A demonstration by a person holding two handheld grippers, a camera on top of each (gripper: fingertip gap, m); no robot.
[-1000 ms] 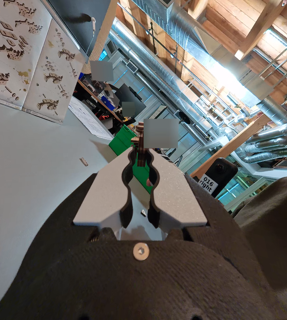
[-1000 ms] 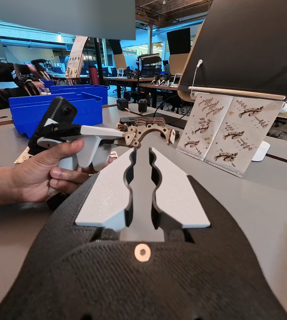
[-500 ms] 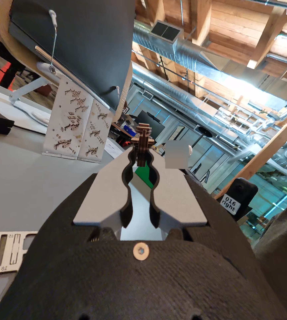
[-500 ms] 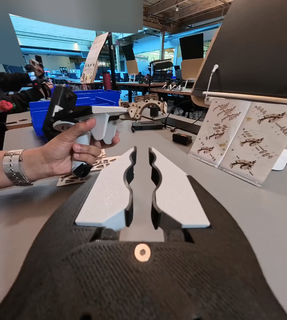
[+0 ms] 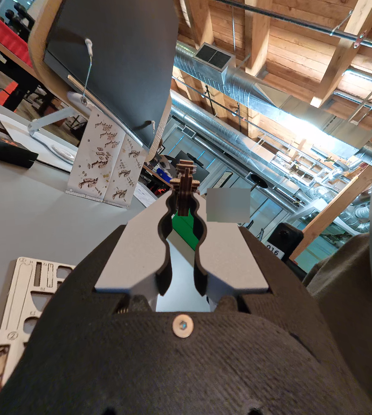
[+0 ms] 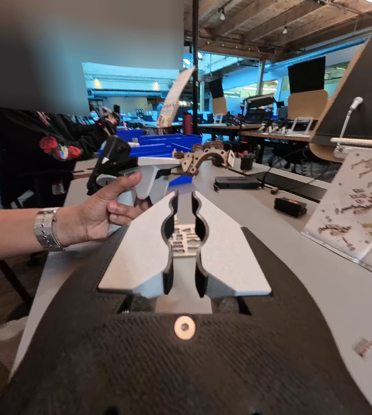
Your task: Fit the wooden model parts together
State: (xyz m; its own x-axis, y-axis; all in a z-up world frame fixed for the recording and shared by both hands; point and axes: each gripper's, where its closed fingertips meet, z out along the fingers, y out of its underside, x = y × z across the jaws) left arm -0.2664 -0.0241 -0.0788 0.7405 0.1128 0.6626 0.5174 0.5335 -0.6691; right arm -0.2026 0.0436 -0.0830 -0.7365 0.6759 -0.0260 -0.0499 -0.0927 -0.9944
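Wooden model (image 5: 184,186) in tool (image 5: 183,197)

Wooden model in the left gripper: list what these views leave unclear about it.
- Left wrist view: the wooden model shows edge-on, so its shape is unreadable.
- Its clamped lower part: hidden between the left gripper fingers.
- Right wrist view: the wooden model is small; joints indistinct.
- Instruction sheet: blurred, cut off by the right edge.

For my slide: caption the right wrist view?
Left gripper holds wooden model aloft; empty right gripper waits below.
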